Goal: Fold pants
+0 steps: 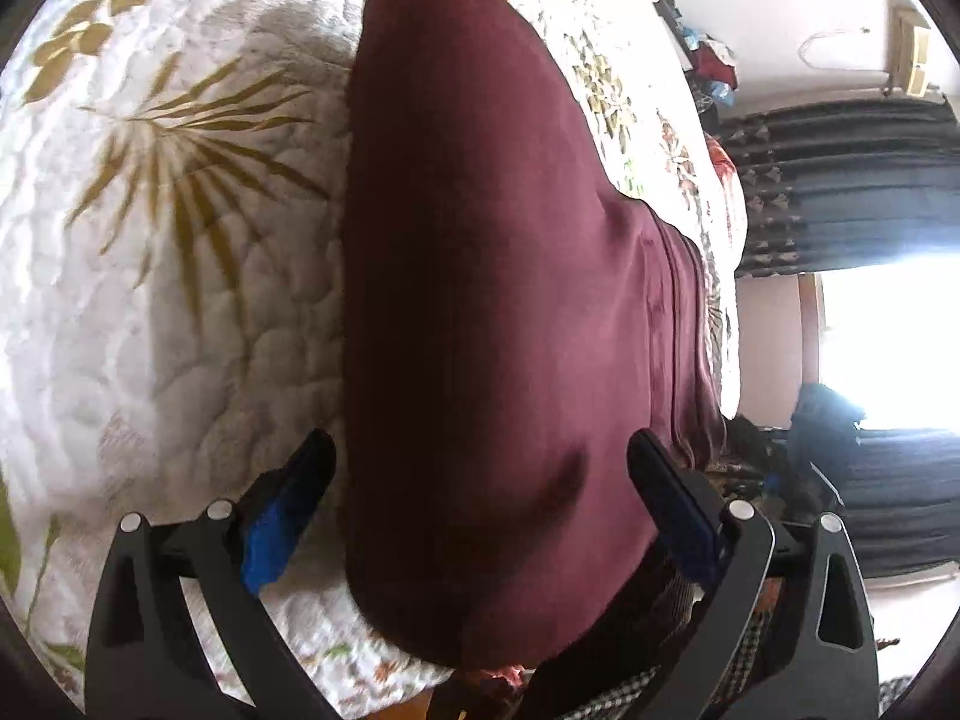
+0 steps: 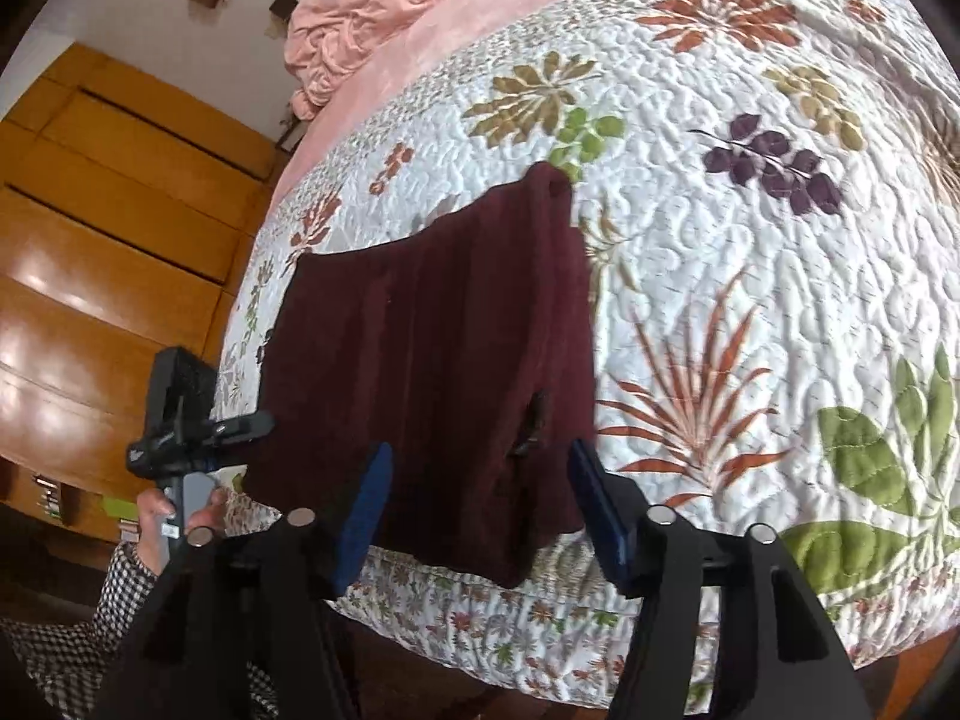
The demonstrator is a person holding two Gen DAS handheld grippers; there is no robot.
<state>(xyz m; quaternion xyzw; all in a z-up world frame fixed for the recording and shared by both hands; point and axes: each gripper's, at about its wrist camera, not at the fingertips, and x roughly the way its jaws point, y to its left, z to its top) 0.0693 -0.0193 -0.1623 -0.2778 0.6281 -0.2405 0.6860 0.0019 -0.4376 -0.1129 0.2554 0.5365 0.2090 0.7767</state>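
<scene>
Dark maroon pants [image 1: 480,276] lie folded into a long flat strip on a white floral quilt [image 1: 150,300], their near end reaching the bed's edge. My left gripper [image 1: 480,456] is open, its blue-padded fingers straddling the near end of the pants without pressing on them. In the right wrist view the same pants [image 2: 432,348] lie near the bed's front edge. My right gripper [image 2: 480,468] hovers open over their near corner. The left gripper's black housing [image 2: 180,402] shows at the pants' left side, held by a hand [image 2: 159,516].
A crumpled pink blanket [image 2: 384,12] lies at the head of the bed. Wooden wardrobe panels [image 2: 120,240] stand left of the bed. Dark curtains [image 1: 840,192] and a bright window [image 1: 888,336] are beyond its far side. A checked sleeve [image 2: 72,630] is at bottom left.
</scene>
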